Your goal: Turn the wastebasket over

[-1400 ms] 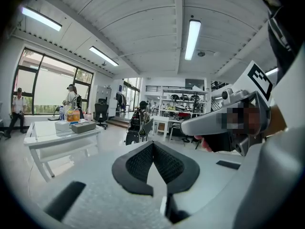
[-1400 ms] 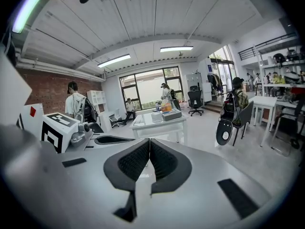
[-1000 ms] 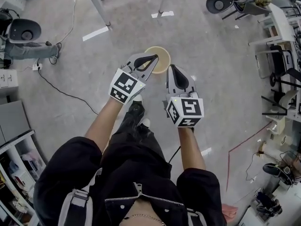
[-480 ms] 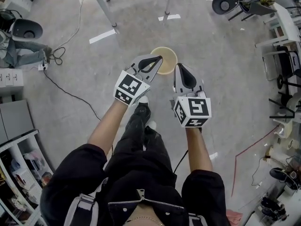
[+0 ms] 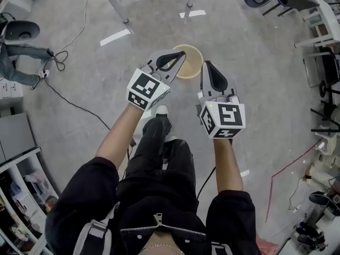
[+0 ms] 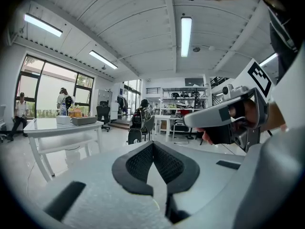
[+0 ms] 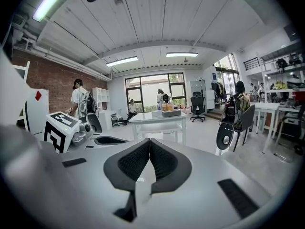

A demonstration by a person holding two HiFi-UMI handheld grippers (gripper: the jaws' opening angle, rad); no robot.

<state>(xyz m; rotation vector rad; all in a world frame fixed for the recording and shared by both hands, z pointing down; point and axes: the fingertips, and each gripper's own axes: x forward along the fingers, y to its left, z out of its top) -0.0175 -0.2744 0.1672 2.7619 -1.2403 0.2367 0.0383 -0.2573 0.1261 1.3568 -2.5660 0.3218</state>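
Lowered on both sides since a second ago, down toward the floor (image 5: pixel 249 52) and the wastebasket (image 5: pixel 192 64).

At far left, an office chair (image 5: pixel 21 31) and a loose black cable (image 5: pixel 69 102), both well apart from the work. Next, table legs (image 5: pixel 118 7) at the far side, with bare floor between them and the basket.

Then the left gripper (image 5: pixel 179 56), jaws pressed together with nothing between them. From above, its tip overlaps the basket's left rim; whether it touches cannot be told.

Then the wastebasket itself, upright on the floor with its mouth up, not yet turned over, just beyond the person's shoe (image 5: pixel 159 111).

Then the right gripper (image 5: pixel 207 66), likewise closed and empty, tip just beside the right rim.

Held one to each side, most likely to bracket the basket so it can be caught at the rim or squeezed between the two and rolled over. For a grip on the rim, would need opening first.

Plenty of open floor beyond the basket and to its right. Tightest on the near side, where the person's own feet stand. A tip away from the feet looks freest. Far right, a red line (image 5: pixel 281 174) on the floor, well clear.
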